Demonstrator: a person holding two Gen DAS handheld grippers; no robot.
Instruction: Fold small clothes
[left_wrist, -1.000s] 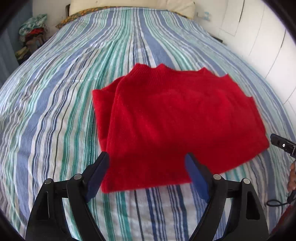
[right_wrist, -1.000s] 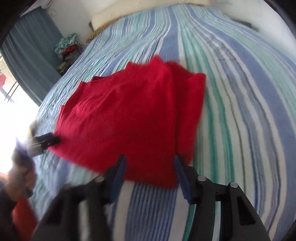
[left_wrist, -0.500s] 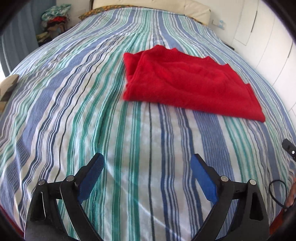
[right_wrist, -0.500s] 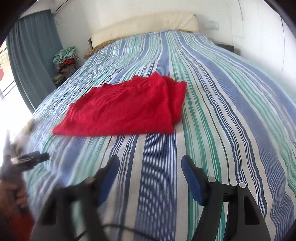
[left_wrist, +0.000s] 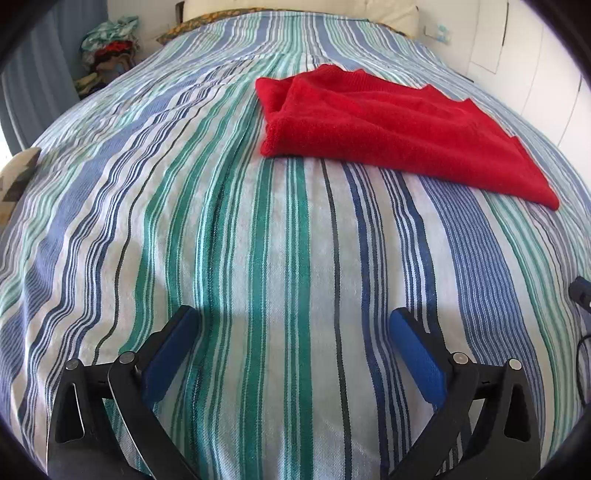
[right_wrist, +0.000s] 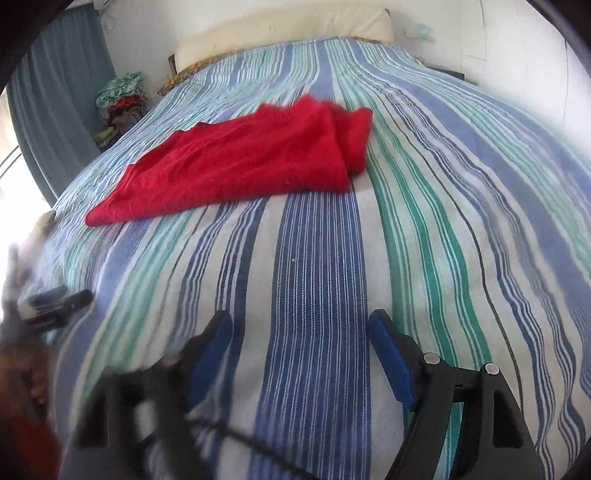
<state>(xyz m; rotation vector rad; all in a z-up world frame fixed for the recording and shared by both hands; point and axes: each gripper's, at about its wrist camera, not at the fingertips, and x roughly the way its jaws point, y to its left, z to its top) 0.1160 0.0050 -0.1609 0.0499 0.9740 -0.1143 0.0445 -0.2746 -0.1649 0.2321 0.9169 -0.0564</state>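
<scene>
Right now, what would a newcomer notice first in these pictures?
First, the bright red sweater, folded and lying flat on the striped bedspread toward the far half of the bed. Next, the left gripper and the right gripper near the camera, jaws open over bare bedspread, holding nothing.

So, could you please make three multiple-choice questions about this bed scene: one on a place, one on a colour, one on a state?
1. Where does the folded knitted garment lie?
A. on the striped bedspread
B. on the floor
C. between a gripper's fingers

2. What colour is the garment?
A. green
B. red
C. yellow

3. How do the left gripper and the right gripper stand?
A. both shut on the garment
B. one open, one shut
C. both open, holding nothing

Answers: 1 A, it rests flat on the bedspread, well beyond both grippers. 2 B, it is plainly red in both views. 3 C, only bedspread shows between the blue pads; both grippers' jaws have just been opening.
</scene>
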